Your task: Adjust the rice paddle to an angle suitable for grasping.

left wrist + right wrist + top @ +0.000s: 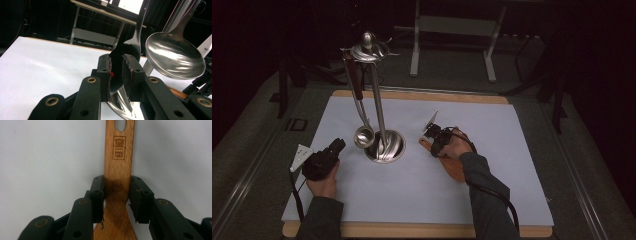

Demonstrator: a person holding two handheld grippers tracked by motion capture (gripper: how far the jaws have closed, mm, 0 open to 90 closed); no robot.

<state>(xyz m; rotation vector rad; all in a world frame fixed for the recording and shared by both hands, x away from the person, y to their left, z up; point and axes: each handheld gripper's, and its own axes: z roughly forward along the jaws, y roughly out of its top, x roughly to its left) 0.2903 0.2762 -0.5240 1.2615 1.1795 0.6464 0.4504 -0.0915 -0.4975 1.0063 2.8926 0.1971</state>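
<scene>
Right fingers [116,195] straddle the wooden spatula [117,182] at its neck, pads close on both sides, the left about touching, a slim gap on the right; we call it not yet clamped. The spatula lies flat on the white surface [412,190]. In the right gripper view its long axis runs straight away from the fingers, hang hole far, blade under the hand. Left fingers [117,75] part-open, nothing gripped, close to the stand's base [385,146], ladle [363,136] hanging just beside. Right hand [452,147] nearer the spatula; open room right and front.

White-topped table [492,175], metal stand [385,145], wooden spatula [451,165] lying flat
</scene>
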